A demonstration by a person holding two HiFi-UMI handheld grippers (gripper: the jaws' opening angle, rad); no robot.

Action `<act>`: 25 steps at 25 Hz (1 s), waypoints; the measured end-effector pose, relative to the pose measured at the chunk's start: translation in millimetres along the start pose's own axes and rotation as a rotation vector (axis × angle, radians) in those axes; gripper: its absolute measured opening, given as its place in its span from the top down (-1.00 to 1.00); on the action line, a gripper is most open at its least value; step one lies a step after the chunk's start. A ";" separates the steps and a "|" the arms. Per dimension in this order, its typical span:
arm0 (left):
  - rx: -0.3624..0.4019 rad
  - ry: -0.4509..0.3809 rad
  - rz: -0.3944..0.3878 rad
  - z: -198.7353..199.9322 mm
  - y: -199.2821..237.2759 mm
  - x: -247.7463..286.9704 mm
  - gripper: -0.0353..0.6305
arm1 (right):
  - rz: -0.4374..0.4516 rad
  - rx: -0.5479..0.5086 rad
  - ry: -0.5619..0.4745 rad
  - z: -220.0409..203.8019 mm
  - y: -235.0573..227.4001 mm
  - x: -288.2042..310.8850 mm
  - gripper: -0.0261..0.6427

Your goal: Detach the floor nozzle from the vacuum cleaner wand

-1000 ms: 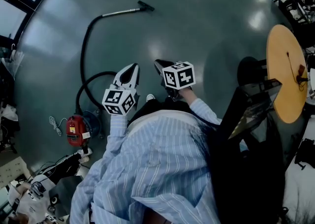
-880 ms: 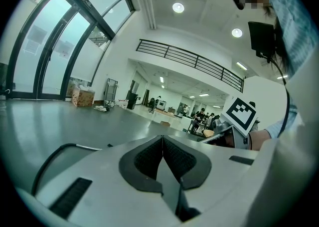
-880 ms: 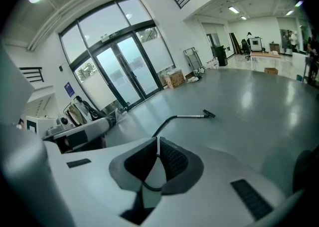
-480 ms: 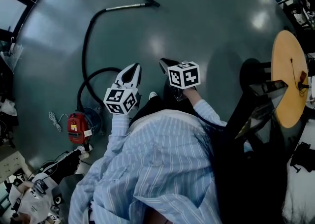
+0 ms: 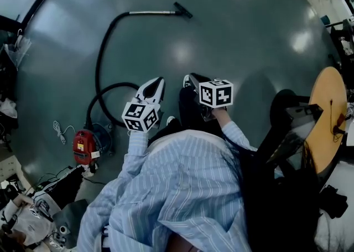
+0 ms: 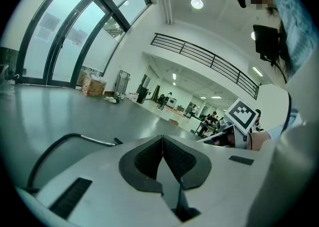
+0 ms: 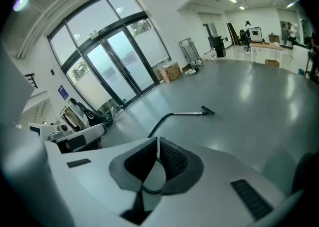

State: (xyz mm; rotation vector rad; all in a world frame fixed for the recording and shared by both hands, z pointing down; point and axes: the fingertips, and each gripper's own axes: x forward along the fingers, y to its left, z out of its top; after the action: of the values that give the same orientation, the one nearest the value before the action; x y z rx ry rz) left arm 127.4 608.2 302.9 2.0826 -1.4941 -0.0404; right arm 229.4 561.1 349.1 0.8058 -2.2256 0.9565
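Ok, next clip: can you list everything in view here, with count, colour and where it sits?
Canister vacuum cleaner body: one, red, floor at lower left.
Flexible hose: one, black, curving from the canister to the wand.
Metal wand: one, silver, lying on the floor, top.
Floor nozzle: one, black, attached at the wand's far end.
Loose cord: one, white, floor beside the canister.
Round wooden table: one, yellow-orange, right edge.
Polished floor: grey.
Striped shirt: one, pale blue, on the person.
Left hand-held gripper: one, white, shut, empty.
Right hand-held gripper: one, shut, empty.
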 end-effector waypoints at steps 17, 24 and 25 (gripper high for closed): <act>0.029 -0.058 0.100 132.2 63.9 201.3 0.88 | 0.083 -0.099 0.046 206.4 -119.4 87.9 0.86; 0.014 -0.024 0.095 145.4 95.1 243.8 0.88 | 0.074 -0.045 0.067 231.7 -146.4 118.6 0.86; 0.009 -0.017 0.089 145.7 101.4 249.6 0.88 | 0.067 -0.035 0.067 235.0 -150.4 123.2 0.86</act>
State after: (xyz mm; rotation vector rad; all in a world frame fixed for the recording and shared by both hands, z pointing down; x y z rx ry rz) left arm 83.9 305.0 301.4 2.0256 -1.5984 -0.0176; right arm 193.7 258.6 364.1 0.6778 -2.2170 0.9588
